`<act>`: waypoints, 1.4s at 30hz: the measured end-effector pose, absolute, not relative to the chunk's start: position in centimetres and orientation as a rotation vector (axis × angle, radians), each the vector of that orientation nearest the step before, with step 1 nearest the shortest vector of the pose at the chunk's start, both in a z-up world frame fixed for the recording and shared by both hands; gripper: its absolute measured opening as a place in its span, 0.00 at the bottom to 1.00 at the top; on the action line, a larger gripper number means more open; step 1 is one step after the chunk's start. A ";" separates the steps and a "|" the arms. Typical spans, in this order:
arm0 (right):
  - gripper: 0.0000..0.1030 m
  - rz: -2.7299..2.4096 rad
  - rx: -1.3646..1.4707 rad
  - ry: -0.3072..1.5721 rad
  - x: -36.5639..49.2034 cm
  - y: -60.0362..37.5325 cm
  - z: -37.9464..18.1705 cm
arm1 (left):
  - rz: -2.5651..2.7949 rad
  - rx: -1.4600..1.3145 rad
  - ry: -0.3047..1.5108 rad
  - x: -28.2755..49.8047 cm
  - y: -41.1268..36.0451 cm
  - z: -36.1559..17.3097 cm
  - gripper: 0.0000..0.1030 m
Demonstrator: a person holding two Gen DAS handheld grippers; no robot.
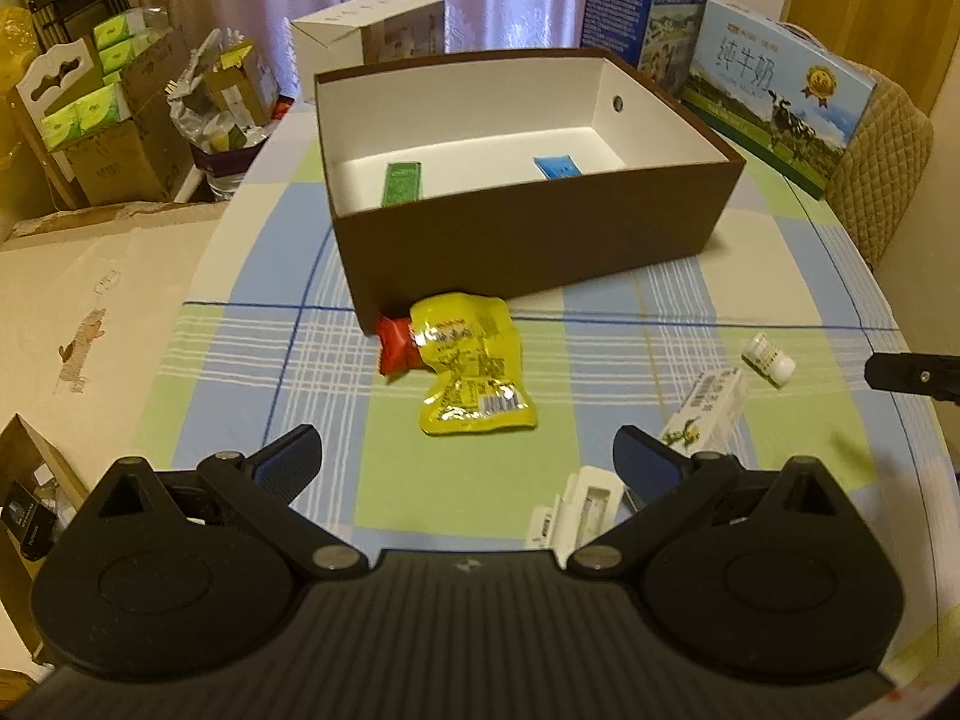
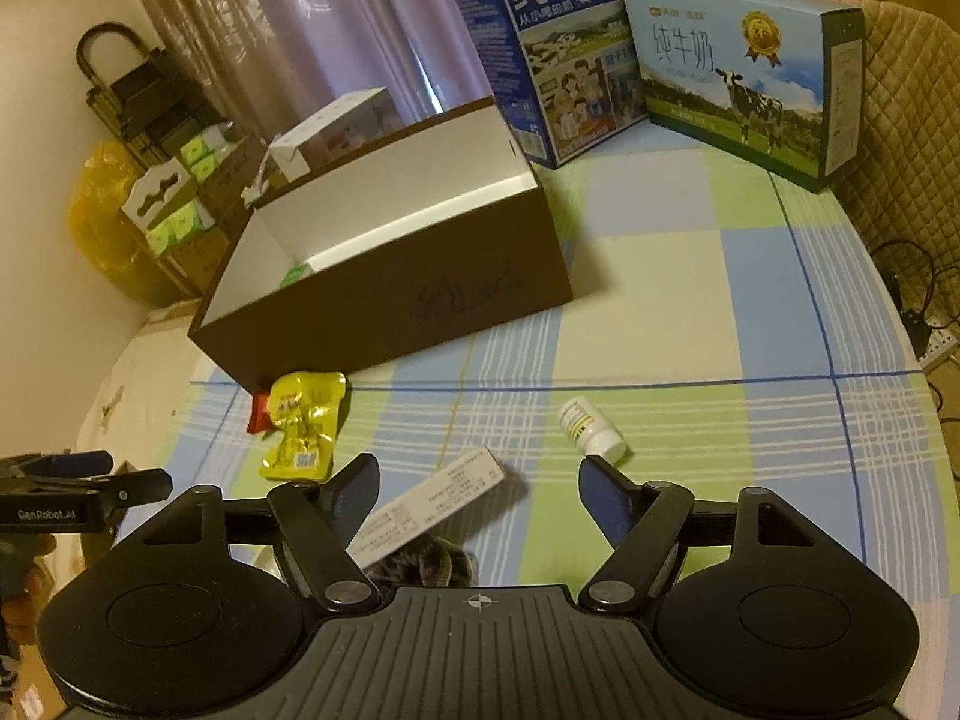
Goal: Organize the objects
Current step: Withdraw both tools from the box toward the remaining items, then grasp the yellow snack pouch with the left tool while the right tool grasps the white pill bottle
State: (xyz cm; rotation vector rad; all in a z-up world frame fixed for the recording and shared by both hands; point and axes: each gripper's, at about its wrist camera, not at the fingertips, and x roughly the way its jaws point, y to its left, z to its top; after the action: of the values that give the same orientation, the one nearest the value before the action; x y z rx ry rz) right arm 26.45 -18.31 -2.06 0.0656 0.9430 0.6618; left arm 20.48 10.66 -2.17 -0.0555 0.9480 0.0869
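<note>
Both grippers spread wide above the checked tablecloth (image 1: 600, 312), nothing held.
Left gripper (image 1: 467, 456) released, low centre; right gripper (image 2: 474, 483) released over a long white carton (image 2: 432, 501). Yellow pouch (image 1: 468, 369) and red packet (image 1: 396, 351) touch the brown box (image 1: 540, 252) mid-frame; white bottle (image 2: 591, 427) right of centre.

I'm seeing the red packet (image 1: 396, 348) half hiding under the yellow pouch (image 1: 471, 375). The box wall (image 1: 540, 240) is covering the near ends of the green (image 1: 402, 181) and blue (image 1: 557, 167) items. My gripper body is cutting off the white case (image 1: 579, 513). Print on the carton (image 2: 429, 501) is reading too blurry.
</note>
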 end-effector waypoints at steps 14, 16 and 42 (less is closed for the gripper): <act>0.70 0.660 -0.066 1.059 25.7 -17.7 -4.8 | 0.055 -0.045 0.986 20.7 9.2 -3.9 0.99; 0.70 0.661 -0.067 1.074 25.8 -17.8 -5.1 | 0.051 -0.044 0.990 20.7 9.0 -4.1 0.99; 0.57 0.690 -0.185 0.911 29.5 -17.6 -7.9 | 0.086 -0.064 1.023 23.0 9.1 -7.0 0.99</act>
State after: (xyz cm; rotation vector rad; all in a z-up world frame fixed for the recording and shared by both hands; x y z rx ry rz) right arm 29.53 -17.59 -7.86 -0.1847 0.9113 0.6896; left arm 23.01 9.11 -6.99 -0.0638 1.0235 0.0857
